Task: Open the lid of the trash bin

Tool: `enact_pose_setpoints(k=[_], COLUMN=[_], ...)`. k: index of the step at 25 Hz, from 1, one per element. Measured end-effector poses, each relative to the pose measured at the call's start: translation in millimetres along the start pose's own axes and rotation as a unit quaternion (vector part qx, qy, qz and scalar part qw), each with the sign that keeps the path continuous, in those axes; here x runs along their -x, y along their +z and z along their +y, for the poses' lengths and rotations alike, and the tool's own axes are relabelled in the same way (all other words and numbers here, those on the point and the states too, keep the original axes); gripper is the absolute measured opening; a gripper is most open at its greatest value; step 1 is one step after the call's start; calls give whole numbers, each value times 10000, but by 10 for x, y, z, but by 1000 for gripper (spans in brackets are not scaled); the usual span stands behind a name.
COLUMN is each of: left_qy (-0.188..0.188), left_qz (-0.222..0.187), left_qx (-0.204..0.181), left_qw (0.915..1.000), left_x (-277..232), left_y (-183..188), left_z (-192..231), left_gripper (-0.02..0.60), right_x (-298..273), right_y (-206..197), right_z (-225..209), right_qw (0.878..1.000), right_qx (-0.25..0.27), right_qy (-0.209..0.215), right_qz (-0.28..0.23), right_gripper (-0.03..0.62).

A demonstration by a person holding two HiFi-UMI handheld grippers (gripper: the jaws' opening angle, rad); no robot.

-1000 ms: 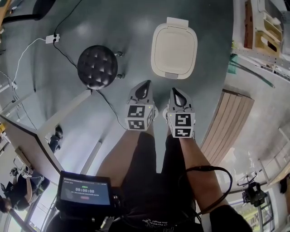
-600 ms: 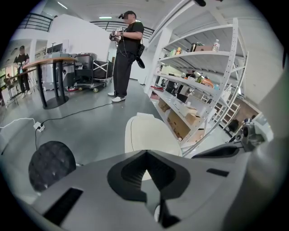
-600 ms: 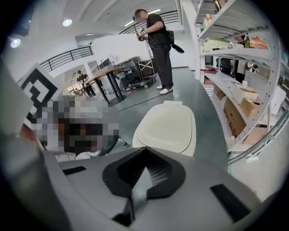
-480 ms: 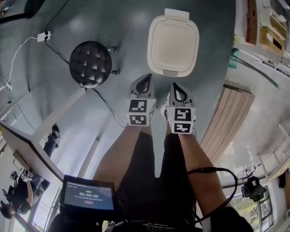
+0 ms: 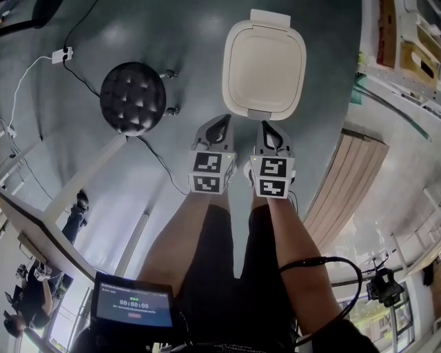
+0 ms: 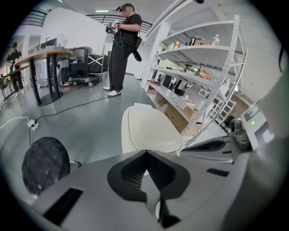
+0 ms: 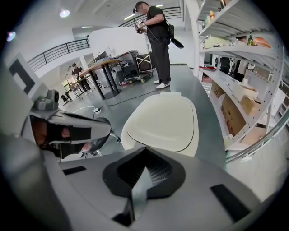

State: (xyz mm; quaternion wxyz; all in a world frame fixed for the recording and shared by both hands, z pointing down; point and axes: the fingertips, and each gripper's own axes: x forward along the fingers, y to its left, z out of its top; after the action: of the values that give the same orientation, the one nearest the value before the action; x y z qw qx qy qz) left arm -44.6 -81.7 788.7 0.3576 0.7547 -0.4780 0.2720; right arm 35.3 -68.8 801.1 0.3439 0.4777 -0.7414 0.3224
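Fingers of both tools are sitting pressed together, tip against tip, and are holding nothing. The left gripper (image 5: 221,121) and the right gripper (image 5: 266,127) are hanging side by side above the floor (image 5: 186,41), pointing at the near rim of the trash bin (image 5: 264,65) and stopping just short of it. The bin is standing on the floor directly ahead, with its cream lid (image 7: 163,122) lying flat and closed.

The lid is looking like thin moulded plastic, so it is probably light, stiff and rather slick. The small tab (image 5: 258,113) at its near edge is seeming the likeliest place to press or lift, with the hinge block (image 5: 269,18) at the far edge acting as the pivot. The floor is showing smooth and glossy grey, so a light bin may be sliding under a push.

A black stool (image 5: 132,98) is standing to the bin's left. Shelving (image 6: 203,76) is running along the floor's right edge, and a person (image 6: 122,40) is standing farther off.
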Motion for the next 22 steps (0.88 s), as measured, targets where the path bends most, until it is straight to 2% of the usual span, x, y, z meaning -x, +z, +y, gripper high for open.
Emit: enact_pose_setpoints(k=[11,22], left_qy=[-8,70], left_qz=[84,72], left_qx=[-166,-45], left_qw=[9998,9999], left_x=[-141,-128], left_y=[-73,-57], left_z=[36,85], left_gripper=[-3,-3], right_x=[-192,-232], right_y=[-37,-137], right_z=[-173,-77], right_qw=[10000,9998], right_qx=[-57,-77], right_qy=[13,116], right_qz=[42,137], right_gripper=[0,0])
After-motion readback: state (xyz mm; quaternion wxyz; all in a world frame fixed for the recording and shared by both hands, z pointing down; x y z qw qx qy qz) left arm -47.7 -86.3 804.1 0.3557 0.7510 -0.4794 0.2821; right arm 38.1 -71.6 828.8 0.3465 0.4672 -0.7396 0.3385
